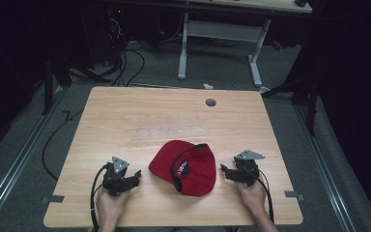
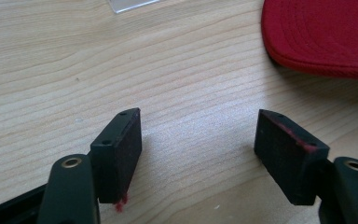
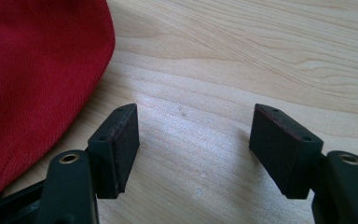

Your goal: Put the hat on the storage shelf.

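A red cap (image 1: 186,166) with black trim lies upside down on the wooden table (image 1: 140,108), near its front edge. My left gripper (image 1: 136,176) rests on the table just left of the cap, open, with only bare wood between its jaws. In the left gripper view the cap's brim (image 2: 321,37) sits at the top right, beyond the gripper (image 2: 198,135). My right gripper (image 1: 223,170) sits just right of the cap, also open and holding nothing. The right gripper view has the red cloth (image 3: 32,84) at the left, beside the gripper (image 3: 193,133).
A clear plastic sheet (image 1: 169,131) lies flat on the table behind the cap. A grey cable hole (image 1: 210,102) is near the far edge. Grey tape tabs (image 1: 293,195) mark the front corners. Beyond the table stand a white desk frame (image 1: 222,34) and floor cables.
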Demonstrator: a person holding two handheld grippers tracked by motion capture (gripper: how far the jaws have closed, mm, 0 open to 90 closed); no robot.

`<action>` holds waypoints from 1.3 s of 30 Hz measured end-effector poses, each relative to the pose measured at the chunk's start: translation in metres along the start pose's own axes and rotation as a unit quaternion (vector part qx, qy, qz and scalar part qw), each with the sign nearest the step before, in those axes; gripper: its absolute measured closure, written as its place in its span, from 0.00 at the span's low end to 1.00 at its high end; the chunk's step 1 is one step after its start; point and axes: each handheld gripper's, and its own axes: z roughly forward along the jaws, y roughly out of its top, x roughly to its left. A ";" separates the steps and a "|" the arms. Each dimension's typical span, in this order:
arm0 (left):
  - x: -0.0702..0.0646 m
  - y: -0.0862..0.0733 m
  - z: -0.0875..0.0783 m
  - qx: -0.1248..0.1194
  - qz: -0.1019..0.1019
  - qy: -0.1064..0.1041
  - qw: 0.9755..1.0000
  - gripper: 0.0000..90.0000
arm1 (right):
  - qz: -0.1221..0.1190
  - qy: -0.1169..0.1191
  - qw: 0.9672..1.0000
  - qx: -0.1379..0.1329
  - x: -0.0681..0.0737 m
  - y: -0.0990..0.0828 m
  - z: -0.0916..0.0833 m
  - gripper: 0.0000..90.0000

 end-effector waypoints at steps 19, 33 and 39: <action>-0.001 0.000 0.000 0.004 0.001 -0.003 1.000 0.32 | 0.001 0.001 1.000 0.001 0.000 0.000 0.000 0.34; -0.001 -0.001 0.000 0.005 0.002 -0.004 1.000 0.31 | 0.007 0.002 1.000 0.000 0.000 -0.001 -0.001 0.37; -0.001 -0.001 0.000 0.005 0.002 -0.004 1.000 0.31 | 0.017 0.008 1.000 -0.007 -0.001 0.001 -0.007 0.39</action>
